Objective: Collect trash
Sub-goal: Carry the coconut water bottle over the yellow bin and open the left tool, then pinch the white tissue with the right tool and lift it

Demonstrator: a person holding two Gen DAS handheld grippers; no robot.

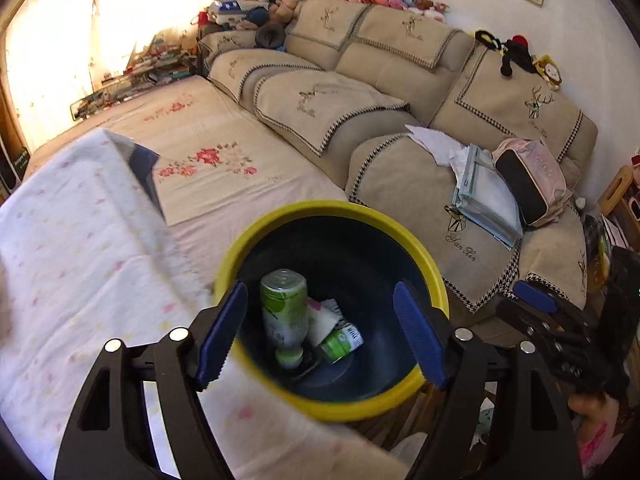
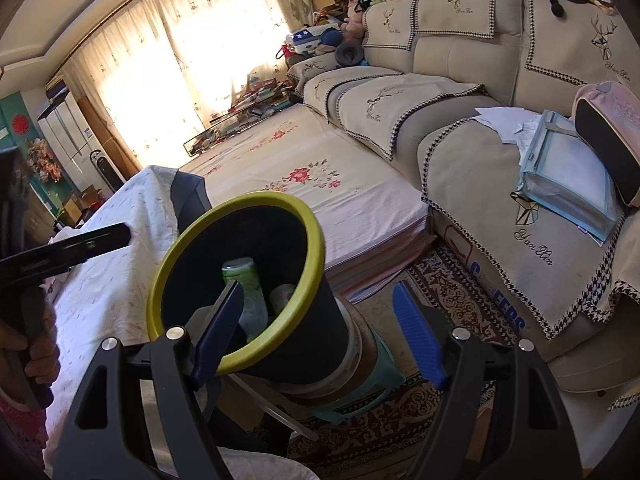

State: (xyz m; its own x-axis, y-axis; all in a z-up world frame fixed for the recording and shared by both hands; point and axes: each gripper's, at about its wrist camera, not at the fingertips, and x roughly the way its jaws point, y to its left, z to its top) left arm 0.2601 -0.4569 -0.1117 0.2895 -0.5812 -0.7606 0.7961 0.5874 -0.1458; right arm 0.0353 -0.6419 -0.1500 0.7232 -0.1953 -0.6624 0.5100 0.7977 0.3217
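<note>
A dark bin with a yellow rim (image 1: 332, 206) stands beside the cloth-covered table. Inside it lie a green-labelled plastic bottle (image 1: 282, 312), a crumpled white wrapper (image 1: 322, 318) and a small green-labelled container (image 1: 342, 340). My left gripper (image 1: 320, 336) hovers over the bin's mouth, open, with nothing between its blue pads. In the right wrist view the same bin (image 2: 280, 200) tilts toward the camera, with the bottle (image 2: 246, 280) showing inside. My right gripper (image 2: 318, 334) is open and holds nothing, its left finger in front of the bin's rim.
A beige sofa (image 1: 384, 92) holds loose papers (image 1: 434, 142), a blue file pouch (image 1: 486, 196) and a pink bag (image 1: 536, 180). A floral mat (image 1: 208, 152) lies left of it. The white tablecloth (image 1: 80, 260) is at the left. The bin rests on a teal stool (image 2: 380, 376) over a patterned rug (image 2: 452, 292).
</note>
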